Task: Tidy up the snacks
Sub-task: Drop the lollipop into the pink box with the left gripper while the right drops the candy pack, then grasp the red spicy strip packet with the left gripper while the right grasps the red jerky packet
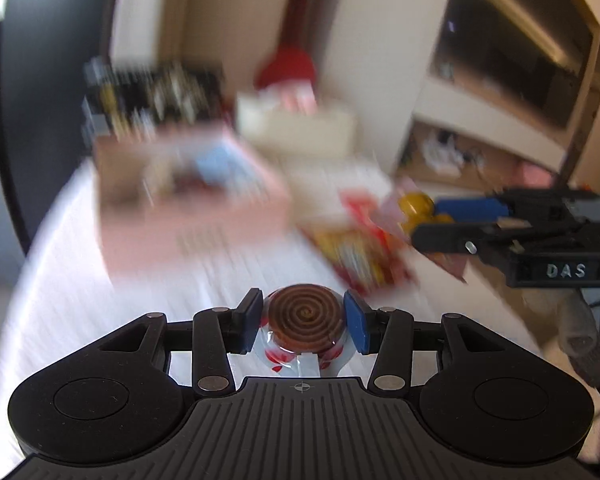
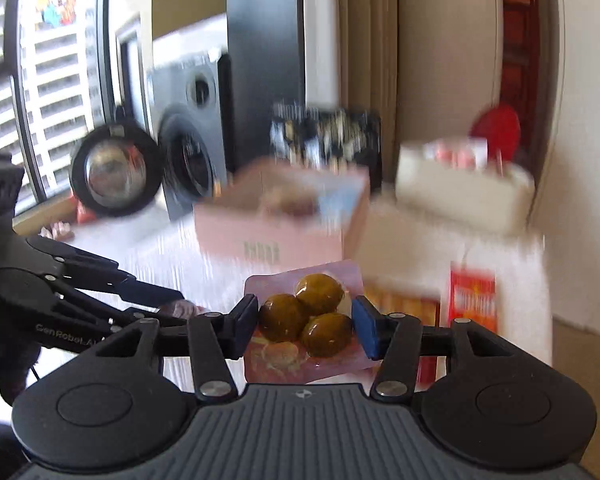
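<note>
left tool clamped on spiral candy pack | right tool clamped on brown-ball snack pack | both carried over table, pink box at 11 o'clock | risk: slick wrappers slipping during fast swing

The left gripper was clamped on a spiral candy; the right gripper pinched a pack of brown balls.

Both wrist cams look forward along own jaws, close above table; both share pink box, blurred.
</note>
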Demonstrator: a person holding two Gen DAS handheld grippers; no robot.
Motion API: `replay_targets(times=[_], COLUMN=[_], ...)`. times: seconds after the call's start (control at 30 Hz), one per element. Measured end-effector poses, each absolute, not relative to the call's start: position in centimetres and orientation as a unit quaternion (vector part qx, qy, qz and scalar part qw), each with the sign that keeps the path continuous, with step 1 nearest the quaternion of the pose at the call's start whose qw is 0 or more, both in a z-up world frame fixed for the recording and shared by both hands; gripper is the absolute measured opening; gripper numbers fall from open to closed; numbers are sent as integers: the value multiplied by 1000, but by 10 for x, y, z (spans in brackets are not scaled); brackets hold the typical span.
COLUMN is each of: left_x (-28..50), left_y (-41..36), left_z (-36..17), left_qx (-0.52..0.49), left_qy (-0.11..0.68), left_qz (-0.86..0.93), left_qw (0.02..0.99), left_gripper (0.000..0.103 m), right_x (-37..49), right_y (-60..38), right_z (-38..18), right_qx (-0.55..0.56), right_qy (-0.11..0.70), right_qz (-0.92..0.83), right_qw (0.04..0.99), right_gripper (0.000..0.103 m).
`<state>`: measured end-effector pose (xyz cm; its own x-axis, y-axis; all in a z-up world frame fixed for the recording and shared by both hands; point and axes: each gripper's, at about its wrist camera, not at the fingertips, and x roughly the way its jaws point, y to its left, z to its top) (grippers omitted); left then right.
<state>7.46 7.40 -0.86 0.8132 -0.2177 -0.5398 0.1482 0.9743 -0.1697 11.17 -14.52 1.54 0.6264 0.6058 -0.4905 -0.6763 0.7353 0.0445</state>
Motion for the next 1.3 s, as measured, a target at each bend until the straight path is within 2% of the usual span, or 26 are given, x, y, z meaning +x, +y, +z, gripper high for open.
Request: replay_targets(times=[0.1,0.23,0.57,0.67,0.77,0.87,0.93,1.0,1.07,1.13,1.2,1.3], left_x=[103,162,286,294,290,285,290,298,295,284,271,257], left_y=[100,141,198,200,202,185,169,161,161,163,168,165], left_z=[30,42,-27,-39,-39,-30,-32,-40,-40,-31,-19,-6], left_qx=[-65,-122,-202,-208,-212,-121,-49,-30,-43,-58,-81,-84], left_qy=[235,209,298,313,314,312,352,405,394,350,296,271], left_qz=[-64,-28,3,34,28,25,21,-2,6,47,75,76], left_qw=[968,970,933,926,925,942,934,914,918,934,949,956], left_gripper=[50,50,50,50,50,50,50,51,51,50,50,49], right_x=[142,198,286,292,287,274,265,256,249,245,248,258], right_y=[-132,-98,-7,-3,-20,-50,-72,-95,-116,-137,-155,-174], right_z=[47,57,-8,-13,-8,-4,-6,-14,-24,-35,-45,-56], right_qx=[-50,-36,-56,-54,-61,-83,-97,-119,-136,-135,-119,-82], right_qy=[212,206,260,284,265,246,241,241,245,261,285,313], right_qz=[358,337,356,384,370,336,306,266,225,196,177,156], right_qw=[908,918,896,877,888,905,916,926,933,935,934,933], right_gripper=[52,52,53,59,67,69,72,73,73,73,73,73])
